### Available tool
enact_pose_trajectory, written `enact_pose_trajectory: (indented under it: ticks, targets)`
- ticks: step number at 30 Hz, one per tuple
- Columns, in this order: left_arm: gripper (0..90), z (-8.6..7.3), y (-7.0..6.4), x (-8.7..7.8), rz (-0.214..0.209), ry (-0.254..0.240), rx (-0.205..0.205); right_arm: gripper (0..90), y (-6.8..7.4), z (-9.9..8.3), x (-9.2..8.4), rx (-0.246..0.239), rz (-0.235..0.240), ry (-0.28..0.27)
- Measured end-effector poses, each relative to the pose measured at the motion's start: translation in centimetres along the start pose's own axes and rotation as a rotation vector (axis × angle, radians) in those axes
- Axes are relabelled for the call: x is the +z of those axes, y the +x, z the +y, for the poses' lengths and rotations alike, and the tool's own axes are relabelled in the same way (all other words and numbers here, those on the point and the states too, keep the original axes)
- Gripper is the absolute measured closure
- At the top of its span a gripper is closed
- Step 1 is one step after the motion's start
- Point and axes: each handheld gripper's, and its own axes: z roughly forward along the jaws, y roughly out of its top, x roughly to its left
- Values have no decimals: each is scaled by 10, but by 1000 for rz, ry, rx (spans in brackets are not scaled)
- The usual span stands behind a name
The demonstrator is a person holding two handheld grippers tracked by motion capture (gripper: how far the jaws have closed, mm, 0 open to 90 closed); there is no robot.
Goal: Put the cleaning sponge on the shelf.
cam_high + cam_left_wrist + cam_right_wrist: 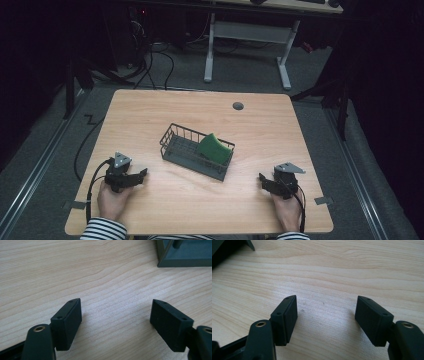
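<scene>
Sponge: a green sponge [215, 148] is leaning tilted inside the wire basket, at its 3 o'clock end, one corner poking above the rim.
Basket: a dark wire basket [176, 145] is sitting near the table's centre, its long side running from 10 to 4 o'clock; the sponge is its sole visible content. Its corner [172, 263] is showing in the left gripper view at 1 o'clock.
Left gripper: the left gripper [141, 174] is resting at the basket's 8 o'clock, near it but apart; its jaws are standing spread, with bare wood between them [116, 322].
Right gripper: the right gripper [261, 179] is lying at the basket's 4 o'clock, apart from it; its jaws are gaping, pinching nothing [326, 320].
Open room: the table [150, 110] is offering bare wood around the basket on all sides, widest toward 12 o'clock, where a grey grommet [238, 106] is sitting.
Edges: both hands are lying close to the near edge.
Writing: none readable.
</scene>
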Motion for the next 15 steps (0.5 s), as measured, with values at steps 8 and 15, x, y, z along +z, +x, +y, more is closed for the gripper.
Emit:
enact_pose_trajectory:
  ticks: [8, 15]
  targets:
    - [261, 0, 0, 0, 0, 0, 1, 340, 1, 0, 0, 2, -6, 0]
    - [276, 0, 0, 0, -6, -2, 5, 340, 1, 0, 0, 2, -6, 0]
